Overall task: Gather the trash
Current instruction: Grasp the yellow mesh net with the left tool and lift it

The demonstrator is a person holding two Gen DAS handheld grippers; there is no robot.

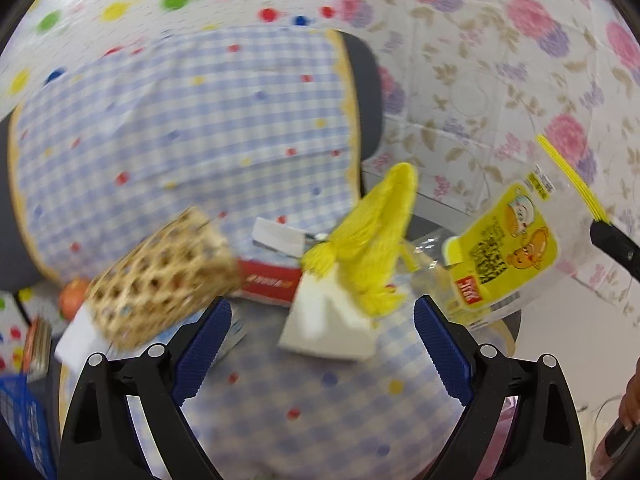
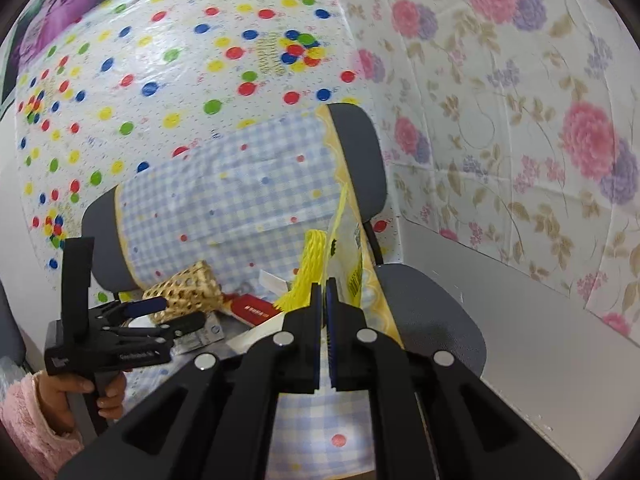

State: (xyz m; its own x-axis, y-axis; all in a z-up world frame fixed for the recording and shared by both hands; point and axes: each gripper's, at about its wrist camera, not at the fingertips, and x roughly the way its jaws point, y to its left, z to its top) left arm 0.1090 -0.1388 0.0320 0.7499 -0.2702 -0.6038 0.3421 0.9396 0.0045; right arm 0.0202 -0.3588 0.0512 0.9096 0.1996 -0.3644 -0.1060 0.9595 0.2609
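The left gripper is seen nearest in its own view, its black arms spread and its ribbed blue pads standing wide apart with nothing between them. Beneath it a soft cloth of blue-and-white check, dotted red, blue and yellow, is spread over a chair seat. Just beyond the pads a white folded paper or carton piece is laid on the cloth, and over it a yellow foam net sleeve, ridged and meshy, is draped. To the left a woven wicker basket of open hexagonal weave is tipped on its side, resting on a white block. Behind the sleeve a flat red packet and a small white card are lying.

To the right a clear plastic zip bag with a yellow printed label and a yellow zip strip is hung upright; its top edge is gripped by the right gripper, whose blue pads are pressed together on the thin film, as the right wrist view shows. In that view the left gripper is held in a hand with a fluffy pink sleeve.

Farther back the padded grey chair back is covered by the same checked cloth. Behind it a glossy sheet with coloured polka dots and a floral sheet in pink and purple are hung on the walls.
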